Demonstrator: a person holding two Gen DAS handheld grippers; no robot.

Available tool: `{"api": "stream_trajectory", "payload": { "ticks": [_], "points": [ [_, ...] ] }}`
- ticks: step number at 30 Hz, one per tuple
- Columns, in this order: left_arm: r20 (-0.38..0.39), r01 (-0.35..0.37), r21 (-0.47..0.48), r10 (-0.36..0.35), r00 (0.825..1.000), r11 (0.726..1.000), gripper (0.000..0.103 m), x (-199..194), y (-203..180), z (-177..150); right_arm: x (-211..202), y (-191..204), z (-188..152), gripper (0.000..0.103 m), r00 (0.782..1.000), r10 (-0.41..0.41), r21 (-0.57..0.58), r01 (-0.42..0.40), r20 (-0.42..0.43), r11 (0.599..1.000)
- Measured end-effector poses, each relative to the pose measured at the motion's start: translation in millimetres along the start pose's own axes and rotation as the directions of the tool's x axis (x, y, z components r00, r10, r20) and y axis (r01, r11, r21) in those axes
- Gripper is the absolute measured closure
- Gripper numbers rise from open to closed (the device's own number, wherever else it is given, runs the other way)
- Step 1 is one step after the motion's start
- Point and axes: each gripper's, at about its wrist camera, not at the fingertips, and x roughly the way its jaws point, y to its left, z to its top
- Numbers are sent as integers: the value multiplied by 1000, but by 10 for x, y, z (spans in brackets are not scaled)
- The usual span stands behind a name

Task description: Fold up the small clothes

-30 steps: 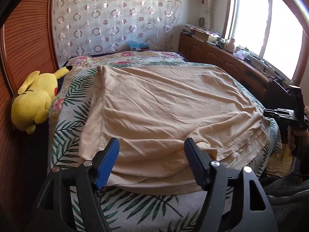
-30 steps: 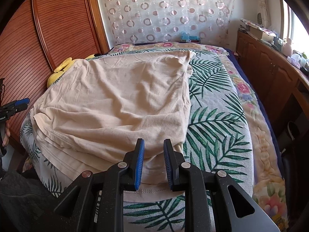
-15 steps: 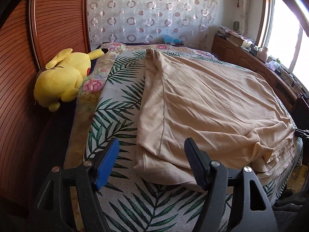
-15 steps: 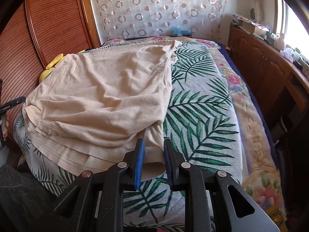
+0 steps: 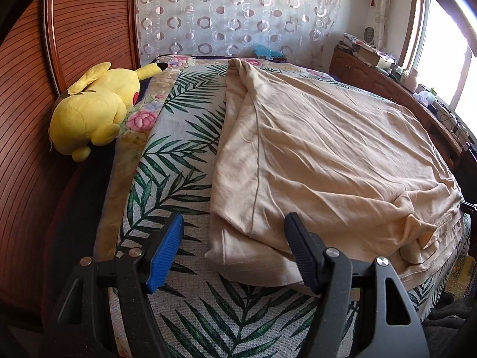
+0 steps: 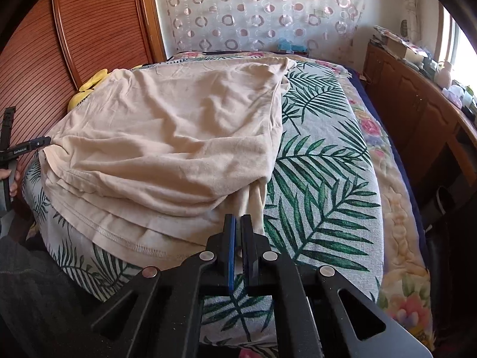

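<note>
A soft, creased beige shirt (image 5: 313, 161) lies folded on the leaf-print bed (image 6: 322, 185); the right gripper (image 6: 238, 232) has just closed, pinching its hem corner, the left gripper (image 5: 232, 250) spread.

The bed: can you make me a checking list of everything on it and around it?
surface: bed cover with green leaves, a flowery quilt under it
job's things: one tan shirt, lying wrinkled and partly folded on the cover
clutter: yellow plush toy at the bed's edge by the wooden door
grippers: left gripper open, shirt corner between its fingers but not pinched; right gripper has just closed on the shirt's other near corner
cables: some thin wires on the sideboard
surroundings: curtain with circles, bright window, small things along the sideboard
</note>
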Motion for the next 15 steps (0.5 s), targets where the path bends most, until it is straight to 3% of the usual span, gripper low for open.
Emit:
{"api": "stream_trajectory", "payload": {
  "ticks": [11,15],
  "points": [
    [11,8,-14,-8,1000,1000,32,-9,26,-33,-130,22,-19,99,999,-36,-2,37,28,999],
    [20,33,-24,-32,999,999,36,-25,36,-40,-207,77,54,84,995,-67,-7,67,71,998]
  ]
}}
